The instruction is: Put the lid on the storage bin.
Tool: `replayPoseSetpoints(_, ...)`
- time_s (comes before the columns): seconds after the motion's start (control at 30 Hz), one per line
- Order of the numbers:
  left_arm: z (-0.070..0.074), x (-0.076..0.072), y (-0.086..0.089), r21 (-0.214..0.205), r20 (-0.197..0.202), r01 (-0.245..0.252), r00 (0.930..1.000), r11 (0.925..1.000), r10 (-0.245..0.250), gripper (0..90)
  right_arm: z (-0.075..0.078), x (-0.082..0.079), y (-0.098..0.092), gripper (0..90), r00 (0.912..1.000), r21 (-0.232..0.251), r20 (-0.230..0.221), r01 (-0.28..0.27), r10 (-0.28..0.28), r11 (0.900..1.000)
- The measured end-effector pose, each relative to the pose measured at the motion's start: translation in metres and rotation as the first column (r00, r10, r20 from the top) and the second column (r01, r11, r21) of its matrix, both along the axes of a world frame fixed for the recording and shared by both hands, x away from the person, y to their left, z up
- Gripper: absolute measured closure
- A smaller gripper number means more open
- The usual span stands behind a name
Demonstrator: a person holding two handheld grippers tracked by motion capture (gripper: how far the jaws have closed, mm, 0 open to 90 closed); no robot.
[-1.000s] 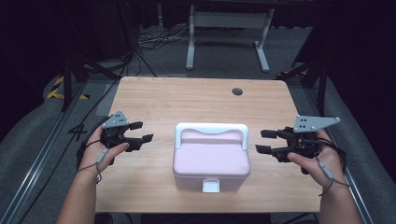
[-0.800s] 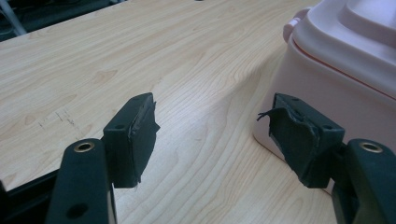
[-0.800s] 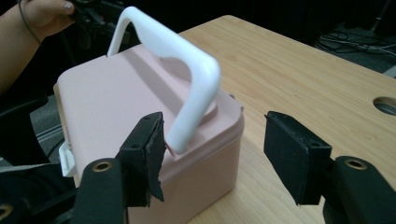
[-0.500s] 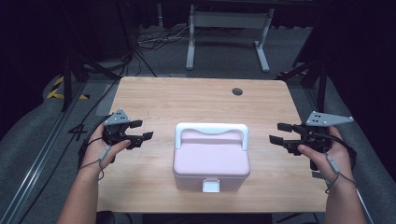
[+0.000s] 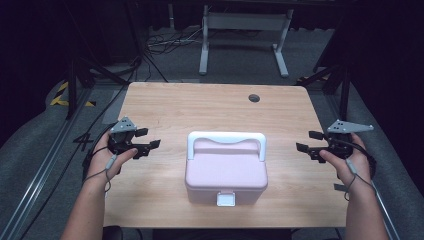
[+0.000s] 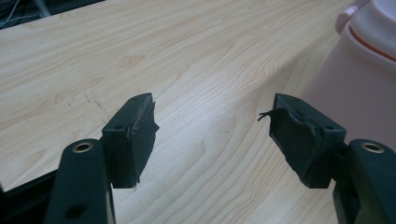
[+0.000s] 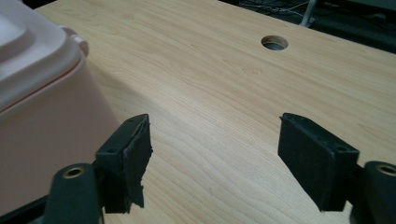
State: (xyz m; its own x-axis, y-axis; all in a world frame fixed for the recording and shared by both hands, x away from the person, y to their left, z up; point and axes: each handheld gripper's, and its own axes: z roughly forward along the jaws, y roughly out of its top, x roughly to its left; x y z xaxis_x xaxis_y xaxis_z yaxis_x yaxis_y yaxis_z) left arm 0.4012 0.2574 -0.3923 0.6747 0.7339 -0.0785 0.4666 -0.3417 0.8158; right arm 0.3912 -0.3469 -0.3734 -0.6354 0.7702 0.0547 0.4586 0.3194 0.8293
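A pink box (image 5: 226,172) with a white handle (image 5: 226,138) stands near the front edge of the wooden surface (image 5: 215,107), about midway between its left and right edges. The left gripper (image 5: 148,139) is near the left edge, its fingers (image 6: 133,135) wide apart and empty. The right gripper (image 5: 307,141) is near the right edge, its fingers (image 7: 126,158) also spread, holding nothing. A round hole (image 5: 254,97) sits toward the far edge.

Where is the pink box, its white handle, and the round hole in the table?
Pink box (image 5: 226,172), high view, on the middle of its lid.
White handle (image 5: 226,136), high view, on the middle of its top bar.
Round hole (image 7: 274,43), right gripper view, on its dark centre.
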Motion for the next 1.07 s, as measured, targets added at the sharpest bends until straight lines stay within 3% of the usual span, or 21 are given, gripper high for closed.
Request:
replayPoseSetpoints(0.13, -0.002, 0.001, 0.002, 0.009, -0.011, -0.023, 0.9997, 0.9997, 0.023, 32.0, -0.017, 0.009, -0.003, 23.3, 0.9973, 0.032, -0.049, 0.057, -0.055, 0.9979)
replayPoseSetpoints(0.23, -0.006, 0.004, 0.007, 0.008, -0.047, -0.08, 0.9957, 0.9968, 0.08, 32.0, -0.028, 0.014, -0.002, 23.0, 0.991, 0.048, -0.108, 0.085, -0.08, 0.9952)
replayPoseSetpoints(0.4, -0.011, 0.006, 0.012, 0.017, -0.076, -0.109, 0.991, 0.9939, 0.11, 32.0, -0.043, 0.021, -0.003, 21.9, 0.9888, -0.01, -0.103, 0.107, -0.108, 0.9942)
replayPoseSetpoints(0.6, -0.017, 0.009, 0.014, 0.026, -0.098, -0.113, 0.9885, 0.9932, 0.115, 31.6, -0.063, 0.028, -0.005, 21.3, 0.9815, -0.078, -0.131, 0.13, -0.139, 0.9884)
replayPoseSetpoints(0.87, -0.022, 0.011, 0.014, 0.042, -0.11, -0.115, 0.9868, 0.9925, 0.119, 31.2, -0.079, 0.034, -0.007, 21.0, 0.9789, -0.096, -0.144, 0.132, -0.145, 0.9866)
replayPoseSetpoints(0.93, -0.023, 0.011, 0.014, 0.044, -0.117, -0.106, 0.987, 0.9934, 0.11, 31.5, -0.079, 0.034, -0.007, 24.9, 0.9713, -0.102, -0.176, 0.143, -0.159, 0.9844)
replayPoseSetpoints(1.03, -0.024, 0.011, 0.012, 0.055, -0.118, -0.094, 0.9879, 0.994, 0.1, 32.9, -0.077, 0.032, -0.006, 28.1, 0.9445, -0.102, -0.266, 0.171, -0.193, 0.9799)
replayPoseSetpoints(1.07, -0.024, 0.011, 0.012, 0.055, -0.118, -0.094, 0.9879, 0.994, 0.1, 33.4, -0.077, 0.032, -0.006, 28.1, 0.9445, -0.102, -0.266, 0.171, -0.193, 0.9799)
